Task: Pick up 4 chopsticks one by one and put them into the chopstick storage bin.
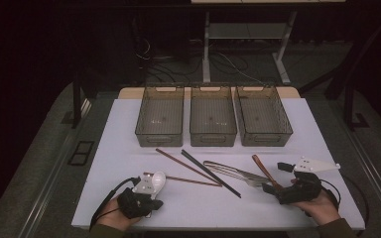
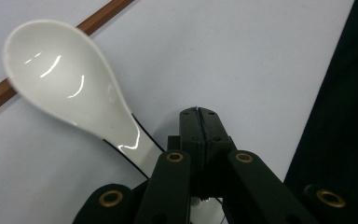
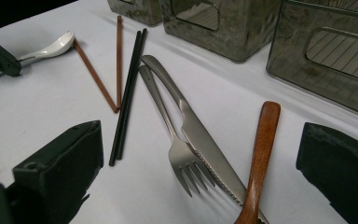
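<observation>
A white ceramic spoon lies at the table's front left. My left gripper is shut, its closed tips over bare table just right of the spoon's handle, which runs under its left linkage. At the front right my right gripper stands open, low over the table. Between its jaws lie a wooden-handled utensil, a steel fork and a knife.
Two black chopsticks and two brown chopsticks lie crossed mid-table. Three translucent bins stand in a row at the back. The white table ends just behind both hands.
</observation>
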Motion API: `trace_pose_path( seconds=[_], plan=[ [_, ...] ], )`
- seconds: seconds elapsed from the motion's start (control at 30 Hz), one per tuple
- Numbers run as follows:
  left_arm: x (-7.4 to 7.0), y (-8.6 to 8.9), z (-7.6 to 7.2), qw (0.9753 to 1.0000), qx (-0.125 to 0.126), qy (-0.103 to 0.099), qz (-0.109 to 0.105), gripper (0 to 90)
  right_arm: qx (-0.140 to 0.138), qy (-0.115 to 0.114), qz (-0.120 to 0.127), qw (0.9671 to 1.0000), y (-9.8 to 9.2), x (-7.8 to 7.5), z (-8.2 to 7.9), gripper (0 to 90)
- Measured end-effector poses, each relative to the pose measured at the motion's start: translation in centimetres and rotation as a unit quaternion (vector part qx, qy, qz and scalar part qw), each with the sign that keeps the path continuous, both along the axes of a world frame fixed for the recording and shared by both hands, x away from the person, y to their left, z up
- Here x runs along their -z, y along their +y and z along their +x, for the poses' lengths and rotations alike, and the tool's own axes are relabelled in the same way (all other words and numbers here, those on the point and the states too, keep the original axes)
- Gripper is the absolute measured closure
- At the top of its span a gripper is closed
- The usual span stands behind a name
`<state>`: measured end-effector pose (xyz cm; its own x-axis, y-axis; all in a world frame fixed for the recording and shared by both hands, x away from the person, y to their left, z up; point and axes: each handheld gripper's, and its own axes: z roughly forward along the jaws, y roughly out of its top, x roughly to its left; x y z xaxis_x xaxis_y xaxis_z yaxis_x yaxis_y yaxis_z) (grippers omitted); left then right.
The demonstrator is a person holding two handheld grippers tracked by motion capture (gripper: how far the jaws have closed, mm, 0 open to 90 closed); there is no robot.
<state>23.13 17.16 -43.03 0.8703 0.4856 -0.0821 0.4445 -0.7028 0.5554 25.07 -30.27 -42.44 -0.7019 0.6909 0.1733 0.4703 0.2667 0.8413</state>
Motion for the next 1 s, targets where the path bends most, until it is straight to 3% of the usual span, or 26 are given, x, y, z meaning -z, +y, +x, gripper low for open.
trace_pose_path(
  seconds=[0.3,0.47,0.7,0.83,1.0],
  plan=[
    [-0.1,3.1,0.3,0.9991,-0.042,-0.01,0.007,88.6,0.0,0.0,0.0,1.0,0.0,0.0,0.0,0.7],
    [-0.2,4.9,1.3,0.9973,-0.066,-0.022,0.02,88.6,-0.001,0.001,-0.001,1.0,0.1,0.0,0.0,0.7],
    [-0.2,5.7,2.5,0.9956,-0.08,-0.036,0.032,88.7,-0.001,0.002,-0.001,1.0,0.1,0.0,0.1,0.8],
    [-0.5,5.3,2.6,0.9969,-0.07,-0.034,0.016,88.5,-0.001,0.0,-0.002,1.0,0.1,0.1,0.1,0.7],
    [-1.4,3.6,3.2,0.9965,-0.062,-0.052,-0.02,88.4,-0.002,0.001,-0.003,1.0,0.1,0.1,0.2,0.7]
  ],
)
